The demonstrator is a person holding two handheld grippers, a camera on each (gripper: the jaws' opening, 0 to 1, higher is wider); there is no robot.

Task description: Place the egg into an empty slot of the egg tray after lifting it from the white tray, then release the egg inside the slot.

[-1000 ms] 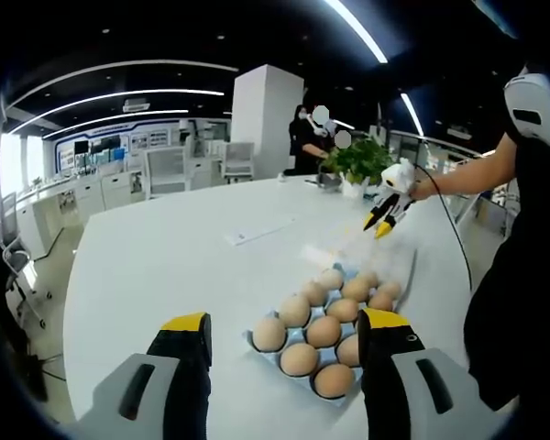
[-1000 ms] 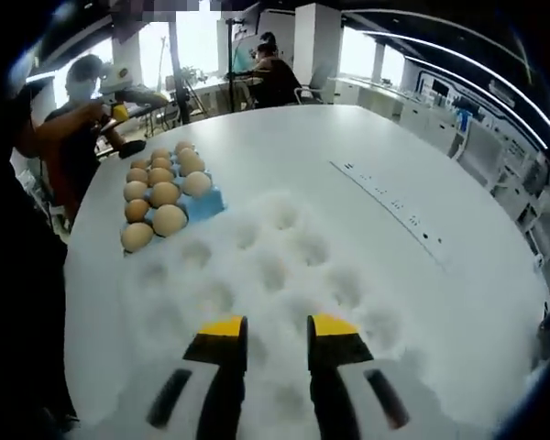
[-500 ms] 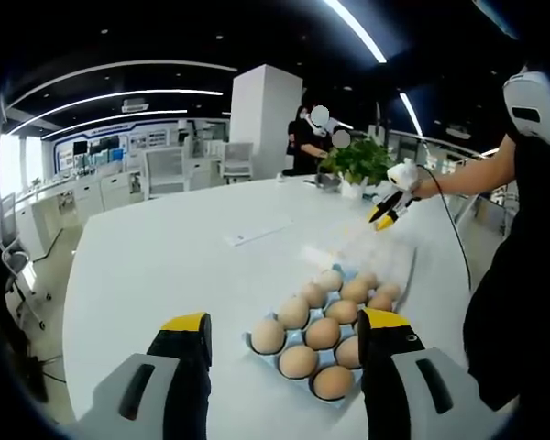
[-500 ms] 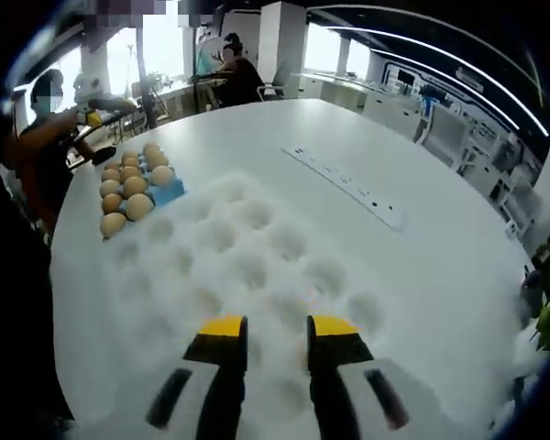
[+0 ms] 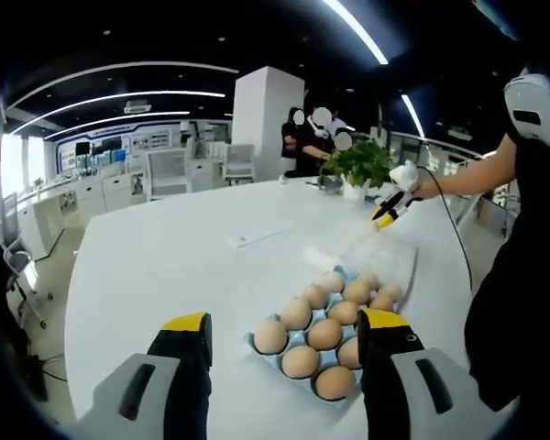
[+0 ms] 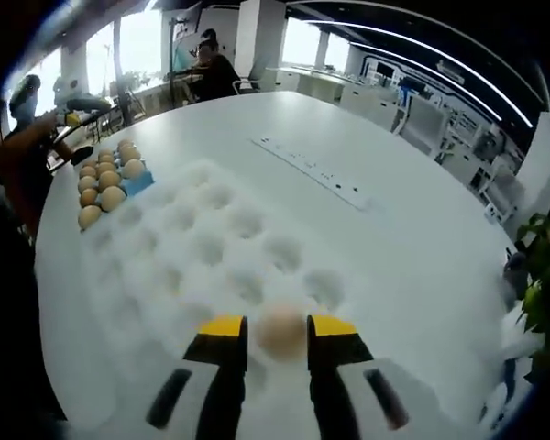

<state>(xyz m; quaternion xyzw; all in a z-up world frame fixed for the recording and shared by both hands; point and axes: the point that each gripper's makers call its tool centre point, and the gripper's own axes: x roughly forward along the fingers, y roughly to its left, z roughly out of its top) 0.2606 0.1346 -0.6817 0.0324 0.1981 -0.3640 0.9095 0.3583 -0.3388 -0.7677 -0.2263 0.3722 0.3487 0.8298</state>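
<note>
While egg sits between right gripper tips — untouched.

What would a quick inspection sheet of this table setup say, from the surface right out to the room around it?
Surface: a large white table.
Job's things: a white tray of round hollows with one egg in it; a blue egg tray full of brown eggs beside it.
Clutter: a flat white strip on the table; a potted plant at the far edge.
Grippers: left gripper open above the blue egg tray; right gripper with the egg between its jaws, contact unclear.
Cables: a dark cable hanging from the right gripper.
Surroundings: open office with desks, a white pillar, ceiling light strips, people at the table's far side.
</note>
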